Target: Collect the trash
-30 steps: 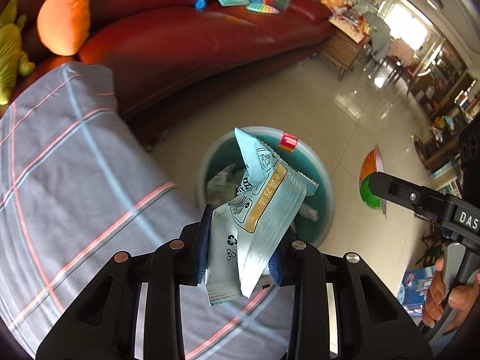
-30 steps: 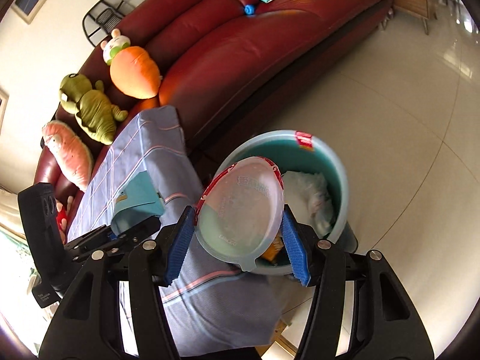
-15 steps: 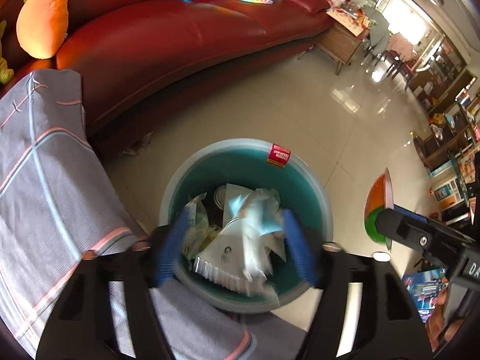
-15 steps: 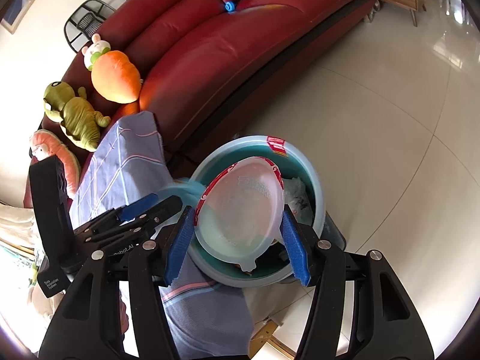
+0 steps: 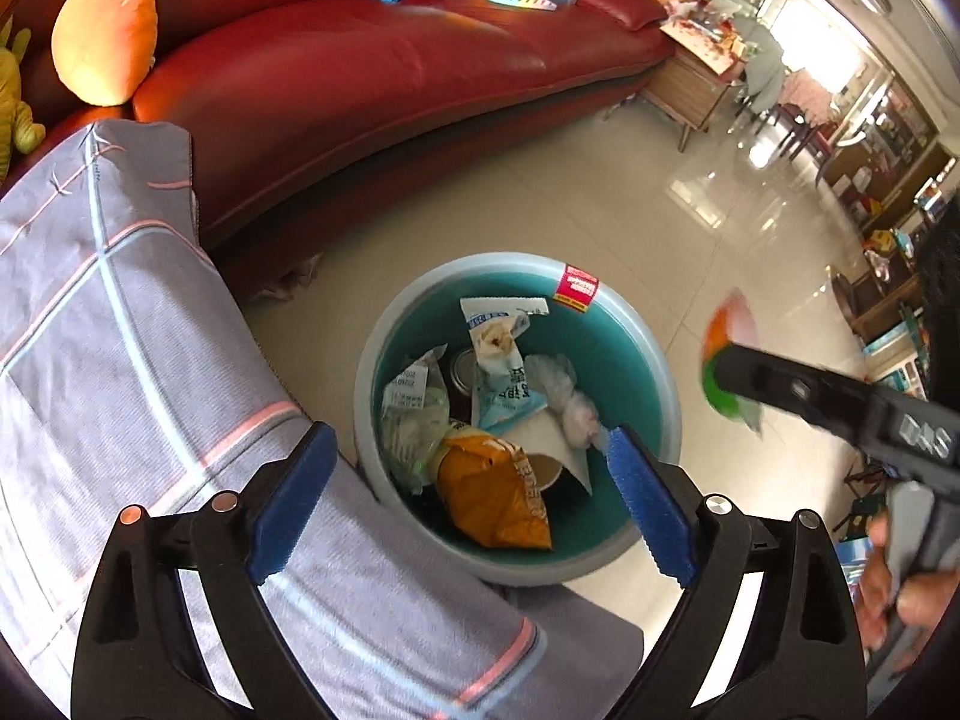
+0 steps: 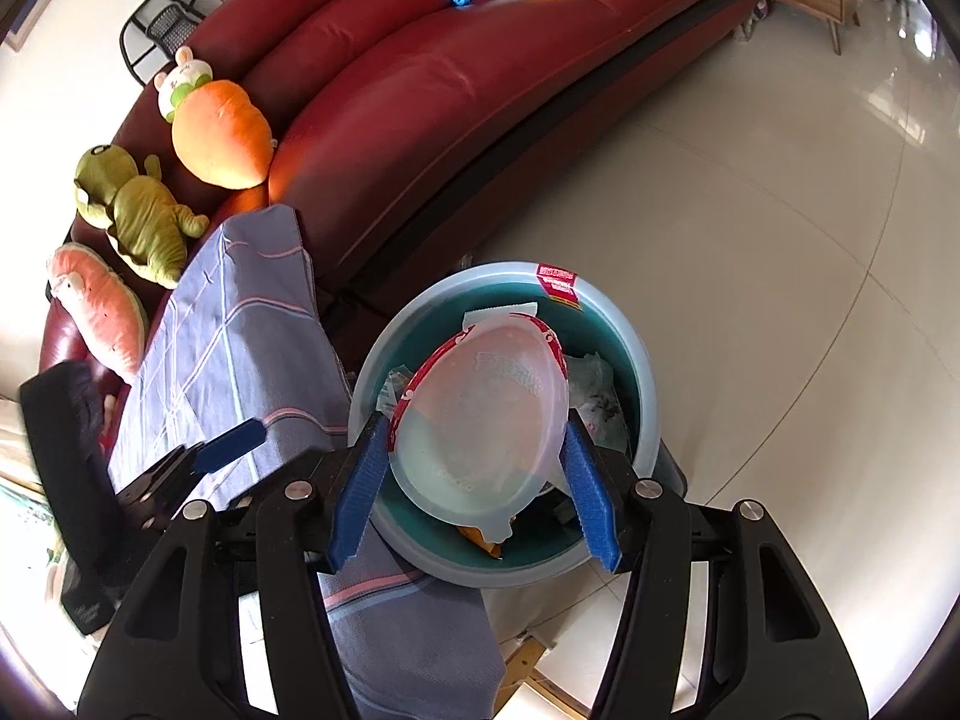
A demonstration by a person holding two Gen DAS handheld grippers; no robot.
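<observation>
Shiny floor tiles (image 6: 750, 240) lie under a teal trash bin (image 5: 654, 372). Low in the frame, the left tool (image 5: 465, 495) is opening wide with nothing in it. The right tool (image 6: 474, 486) holds a clear plastic lid (image 6: 480, 420) over the bin. Farther up is a red sofa (image 5: 360, 60).

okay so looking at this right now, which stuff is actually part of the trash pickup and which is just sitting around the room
Part of the job:
- teal bin
- pale blue wrapper and orange snack bag in the bin
- plastic lid, held over the bin by the right tool
- left tool, jaws opening, nothing between them

Just lying about:
- red sofa
- carrot plush
- green plush
- checked cloth
</observation>
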